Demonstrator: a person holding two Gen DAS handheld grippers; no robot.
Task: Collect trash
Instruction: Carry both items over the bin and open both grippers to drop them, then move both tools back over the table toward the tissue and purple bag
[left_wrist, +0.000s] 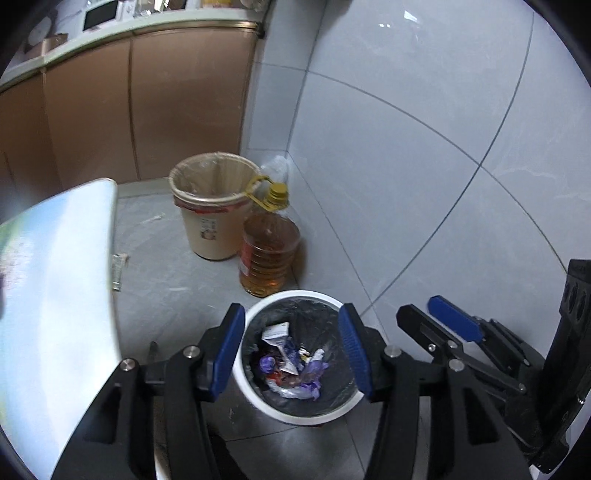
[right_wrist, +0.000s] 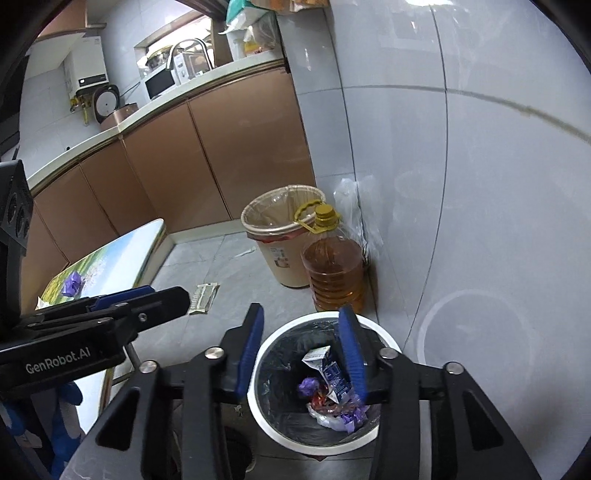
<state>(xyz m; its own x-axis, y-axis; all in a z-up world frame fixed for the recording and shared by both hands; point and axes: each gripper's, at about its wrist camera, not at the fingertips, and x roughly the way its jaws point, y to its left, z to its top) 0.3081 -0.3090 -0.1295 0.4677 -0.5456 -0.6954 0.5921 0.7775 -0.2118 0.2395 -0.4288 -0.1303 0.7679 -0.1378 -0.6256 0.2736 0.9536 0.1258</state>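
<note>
Both grippers hang over a white bin with a black liner, set on the grey tiled floor near the wall.

Left gripper: blue pads spread apart, nothing between them; the bin opening shows through the gap. Right gripper: pads likewise spread, empty. Each gripper also appears side-on in the other's view; their bodies run off frame.

Trash lies at the bottom of the bin: purple wrappers, a white-and-blue carton piece, something red, clear film. Individual items are tangled and hard to separate. The right pad covers part of the pile in the right wrist view.

More loose trash: a purple wrapper on the table at left, and a flat striped packet on the floor beside the table edge. The print on the packet is unreadable.

Beyond the white bin stand a beige bin with a clear liner and an oil jug, touching or nearly so; cannot tell which. The table top is blurred and washed out in the left wrist view.
</note>
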